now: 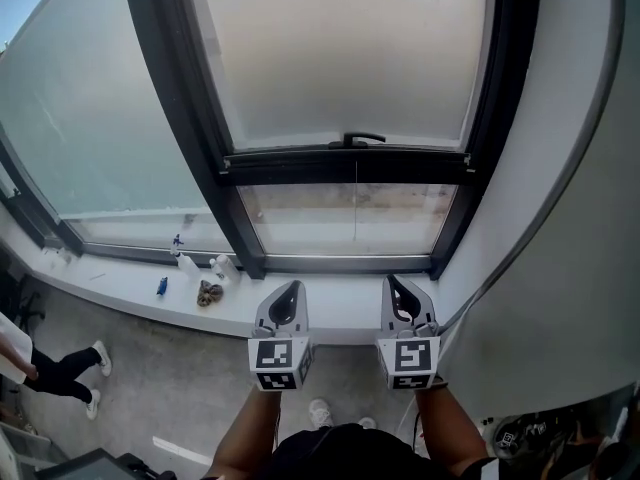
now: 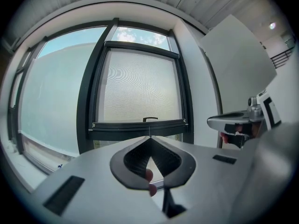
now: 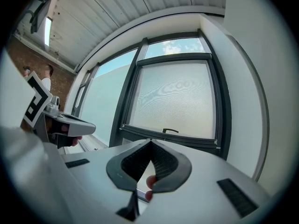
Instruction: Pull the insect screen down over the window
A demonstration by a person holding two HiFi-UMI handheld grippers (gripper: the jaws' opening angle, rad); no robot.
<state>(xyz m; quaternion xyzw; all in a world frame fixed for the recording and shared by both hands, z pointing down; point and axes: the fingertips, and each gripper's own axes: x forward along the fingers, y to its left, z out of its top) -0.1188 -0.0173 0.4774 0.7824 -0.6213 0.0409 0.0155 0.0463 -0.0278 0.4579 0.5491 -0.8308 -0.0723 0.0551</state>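
Window with insect screen (image 1: 345, 48) partly drawn, two hand-held grippers below it.
The screen's bottom bar (image 1: 345, 164) sits above the lowest pane, leaving a gap uncovered above the window sill (image 1: 340, 313). Its small black handle (image 1: 356, 140) is at twelve o'clock from both grippers, well apart from them. The left gripper (image 1: 295, 286) and right gripper (image 1: 392, 279) hover side by side over the sill, each with fingers pressed together on nothing. To do this well, the fingers likely need to spread, close squarely on the handle's middle, then draw straight down, bar level. At ten o'clock from the left gripper, small bottles (image 1: 186, 262) stand on the sill; their contents cannot be made out.
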